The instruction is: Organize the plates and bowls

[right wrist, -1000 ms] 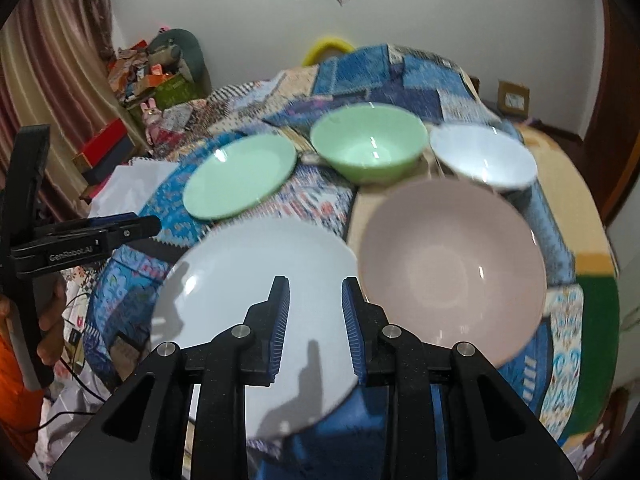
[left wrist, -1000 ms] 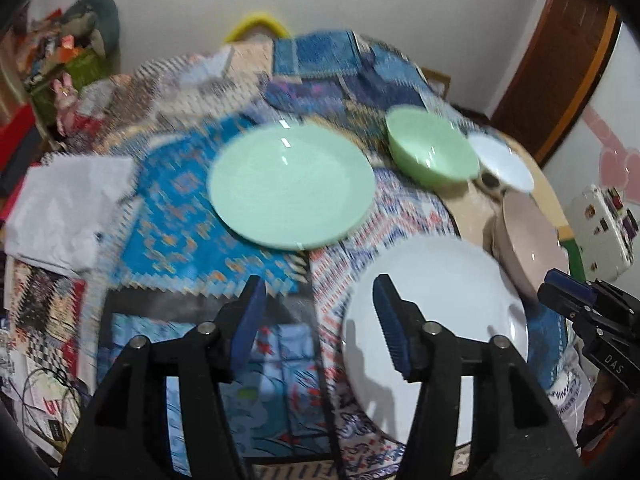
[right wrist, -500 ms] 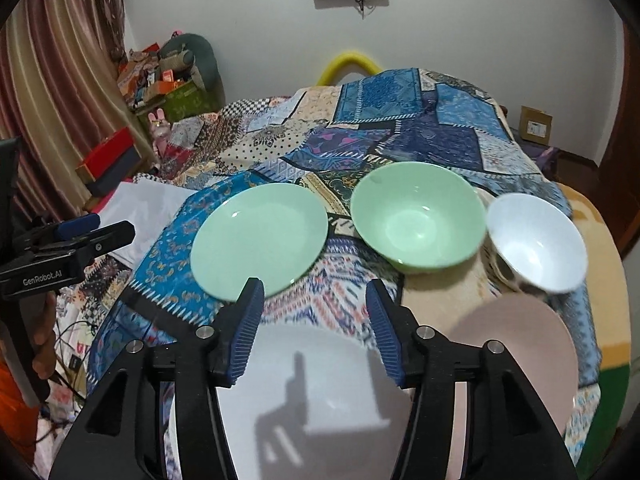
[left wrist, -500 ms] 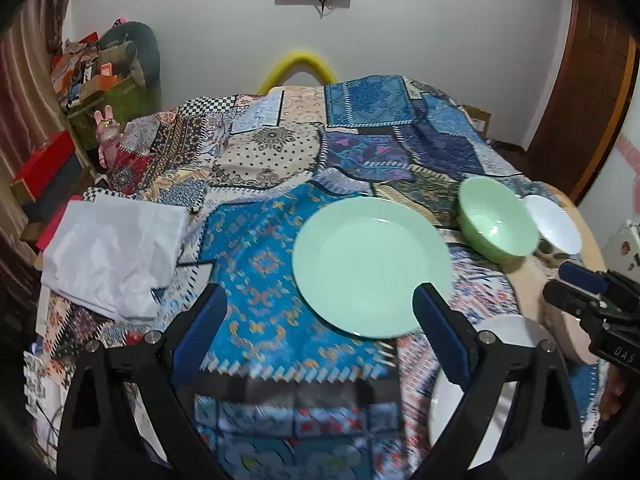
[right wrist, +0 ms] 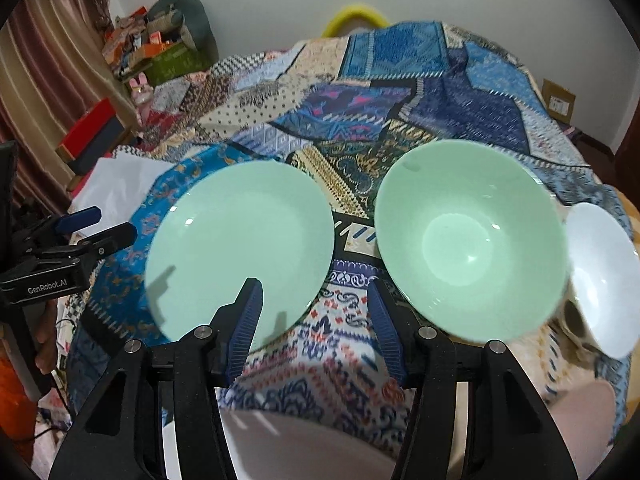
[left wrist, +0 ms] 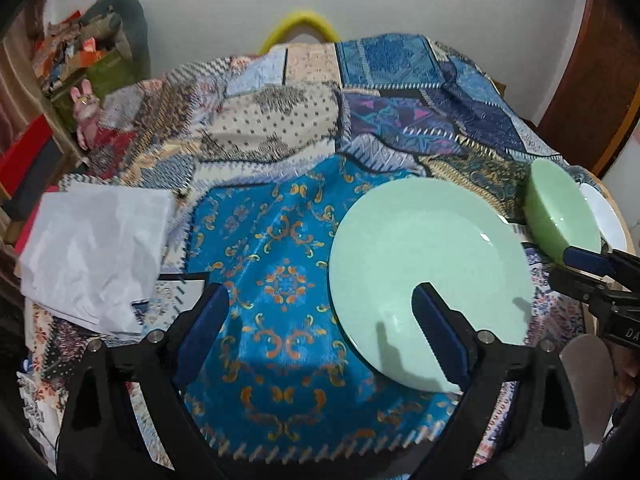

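Note:
A mint-green plate (left wrist: 428, 264) (right wrist: 240, 248) lies on the patchwork cloth. A mint-green bowl (right wrist: 472, 244) (left wrist: 560, 216) stands to its right, and a small white bowl (right wrist: 604, 276) (left wrist: 604, 212) further right. My left gripper (left wrist: 320, 320) is open and empty, its right finger over the plate's left part. My right gripper (right wrist: 314, 316) is open and empty, over the gap between plate and green bowl. The right gripper also shows in the left wrist view (left wrist: 592, 276), and the left gripper in the right wrist view (right wrist: 96, 228). A white plate (right wrist: 304, 448) and a pinkish plate (right wrist: 580, 412) show at the bottom edge.
A crumpled white paper (left wrist: 92, 252) lies at the table's left edge. Cluttered boxes and a toy rabbit (left wrist: 86, 96) stand beyond on the left. A yellow chair back (left wrist: 300, 28) rises behind the table. A wooden door (left wrist: 592, 80) is at the right.
Both grippers have moved forward over the table, from above the white and pinkish plates toward the green plate and bowl. Both have opened wider over the last second.

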Demonstrator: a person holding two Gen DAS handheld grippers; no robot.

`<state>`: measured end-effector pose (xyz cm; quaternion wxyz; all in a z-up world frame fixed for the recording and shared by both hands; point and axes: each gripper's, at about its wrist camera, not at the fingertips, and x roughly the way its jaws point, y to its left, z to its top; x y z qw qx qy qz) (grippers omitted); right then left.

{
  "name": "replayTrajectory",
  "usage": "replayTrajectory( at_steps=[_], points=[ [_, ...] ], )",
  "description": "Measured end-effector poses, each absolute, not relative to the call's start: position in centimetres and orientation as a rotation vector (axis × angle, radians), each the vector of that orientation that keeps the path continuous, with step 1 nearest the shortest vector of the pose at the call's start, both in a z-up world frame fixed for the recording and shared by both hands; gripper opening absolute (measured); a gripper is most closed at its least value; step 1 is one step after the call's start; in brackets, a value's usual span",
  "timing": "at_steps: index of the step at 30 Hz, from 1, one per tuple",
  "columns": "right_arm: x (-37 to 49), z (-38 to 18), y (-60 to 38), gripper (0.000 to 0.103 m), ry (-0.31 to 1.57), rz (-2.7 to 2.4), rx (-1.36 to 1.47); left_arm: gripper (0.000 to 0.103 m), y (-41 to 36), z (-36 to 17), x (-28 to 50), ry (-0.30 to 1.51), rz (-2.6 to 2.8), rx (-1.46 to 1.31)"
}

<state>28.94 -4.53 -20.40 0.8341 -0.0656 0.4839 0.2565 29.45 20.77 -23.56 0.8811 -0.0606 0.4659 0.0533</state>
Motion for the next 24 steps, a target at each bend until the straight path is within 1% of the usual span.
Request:
replayTrajectory(
  at_steps=[1, 2, 3, 4, 6, 7, 9, 11, 12, 13, 15, 24],
  points=[
    [29.2, -20.8, -4.4, 0.051, 1.039, 0.543, -0.141, 0.082, 21.0, -24.0, 29.8, 0.979, 0.105, -0.130],
    [29.5, -21.1, -4.3, 0.049, 1.051, 0.547, -0.138, 0.078, 21.1, -24.4, 30.1, 0.989, 0.098, -0.132],
    [29.7, -21.4, -4.2, 0.045, 1.062, 0.549, -0.132, 0.070, 21.2, -24.9, 30.5, 1.005, 0.084, -0.138],
    [30.0, -21.6, -4.2, 0.043, 1.071, 0.549, -0.130, 0.063, 21.3, -25.3, 30.8, 1.018, 0.068, -0.149],
    [30.3, -21.9, -4.0, 0.035, 1.102, 0.555, -0.121, 0.055, 21.4, -26.0, 31.3, 1.035, 0.045, -0.173],
    [30.3, -21.9, -3.9, 0.034, 1.108, 0.556, -0.123, 0.050, 21.5, -26.3, 31.5, 1.045, 0.032, -0.184],
    [30.2, -22.0, -3.6, 0.034, 1.108, 0.544, -0.140, 0.044, 21.4, -26.9, 31.9, 1.063, 0.013, -0.200],
    [30.4, -22.3, -3.4, 0.033, 1.117, 0.540, -0.152, 0.043, 21.2, -27.0, 32.0, 1.055, 0.004, -0.193],
    [30.6, -22.4, -3.3, 0.029, 1.122, 0.538, -0.158, 0.039, 21.0, -27.0, 32.1, 1.054, -0.010, -0.189],
    [30.5, -22.5, -3.1, 0.027, 1.124, 0.535, -0.170, 0.038, 20.9, -27.0, 32.2, 1.057, -0.021, -0.190],
    [30.8, -22.7, -2.7, 0.024, 1.128, 0.537, -0.186, 0.038, 20.6, -27.1, 32.5, 1.063, -0.038, -0.190],
    [30.9, -23.3, -1.7, 0.025, 1.105, 0.510, -0.249, 0.038, 19.8, -27.5, 32.7, 1.066, -0.051, -0.143]
  ],
)
